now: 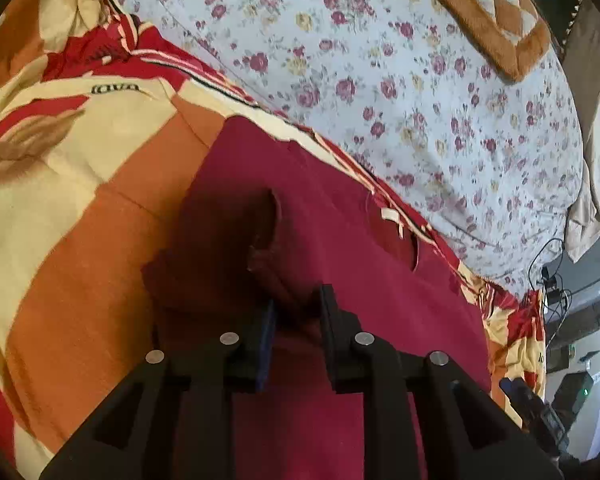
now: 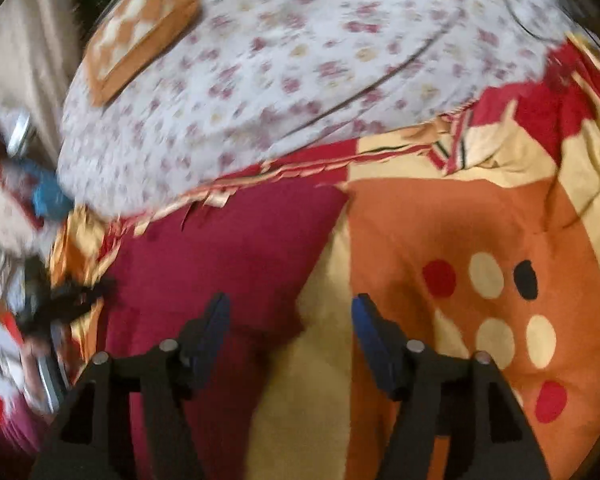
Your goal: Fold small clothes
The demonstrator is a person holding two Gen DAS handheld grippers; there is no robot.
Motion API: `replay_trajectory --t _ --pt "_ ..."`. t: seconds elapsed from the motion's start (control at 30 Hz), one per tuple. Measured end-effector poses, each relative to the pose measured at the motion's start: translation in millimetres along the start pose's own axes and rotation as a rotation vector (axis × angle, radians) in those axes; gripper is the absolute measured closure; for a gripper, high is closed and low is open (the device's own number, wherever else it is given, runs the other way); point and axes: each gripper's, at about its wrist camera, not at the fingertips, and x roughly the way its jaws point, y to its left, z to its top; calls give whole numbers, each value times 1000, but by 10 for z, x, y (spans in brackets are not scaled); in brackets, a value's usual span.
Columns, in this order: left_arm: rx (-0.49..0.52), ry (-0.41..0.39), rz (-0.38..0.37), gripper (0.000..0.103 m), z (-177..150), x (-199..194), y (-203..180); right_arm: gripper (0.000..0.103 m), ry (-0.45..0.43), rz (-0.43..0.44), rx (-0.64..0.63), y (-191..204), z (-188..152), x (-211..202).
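A maroon garment (image 1: 340, 240) lies flat on an orange, cream and red bedspread (image 1: 80, 200), with its neck opening and label (image 1: 396, 220) at the right. My left gripper (image 1: 298, 296) hangs low over it. Its jaws stand a narrow gap apart with a raised ridge of the maroon cloth (image 1: 274, 276) between them, and the pads do not visibly press on it. In the blurred right wrist view, my right gripper (image 2: 291, 299) is open wide above the edge of the maroon garment (image 2: 228, 248) and the bedspread (image 2: 460, 220), with nothing between its fingers.
A white floral sheet (image 1: 380, 80) covers the bed beyond the bedspread. An orange checked mat (image 1: 480, 8) lies at its far end. Cables and devices (image 1: 552, 280) sit past the bed's right edge. Blurred clutter (image 2: 40, 312) shows at the left of the right wrist view.
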Motion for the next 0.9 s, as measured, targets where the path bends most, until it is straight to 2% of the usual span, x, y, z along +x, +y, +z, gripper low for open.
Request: replay_trajectory --t 0.1,0.2,0.23,0.3,0.37,0.43,0.47,0.53,0.57,0.67,0.77,0.83,0.9 --pt "7 -1 22 93 -3 17 -25 36 16 -24 23 1 163 302" --pt "34 -3 48 93 -22 24 -59 36 84 -5 53 31 283 770" --pt "42 -5 53 92 -20 10 -65 40 96 -2 54 35 290 866" --pt "53 -3 58 87 -8 -18 -70 83 94 -19 9 105 305 987" --pt "80 -29 78 85 10 -92 -64 87 32 -74 -67 212 312 890" --pt "107 -63 105 84 26 -140 -63 87 -7 -187 -152 297 316 844" --pt "112 -70 113 84 36 -143 -63 87 2 -233 -172 298 299 895" --pt "107 -62 109 84 54 -140 -61 87 53 -243 -153 250 262 1032" --pt "104 -63 99 84 55 -156 -65 86 33 -247 -157 265 247 1007" --pt "136 -91 103 83 45 -195 -153 67 5 -232 -94 242 285 827" --pt "182 -88 123 82 43 -133 -260 66 -37 -179 -46 252 269 573" --pt "202 -65 151 82 34 -25 -301 66 -24 -127 -81 348 194 501" --pt "217 -38 186 82 -1 97 -307 66 15 -114 -139 478 109 558"
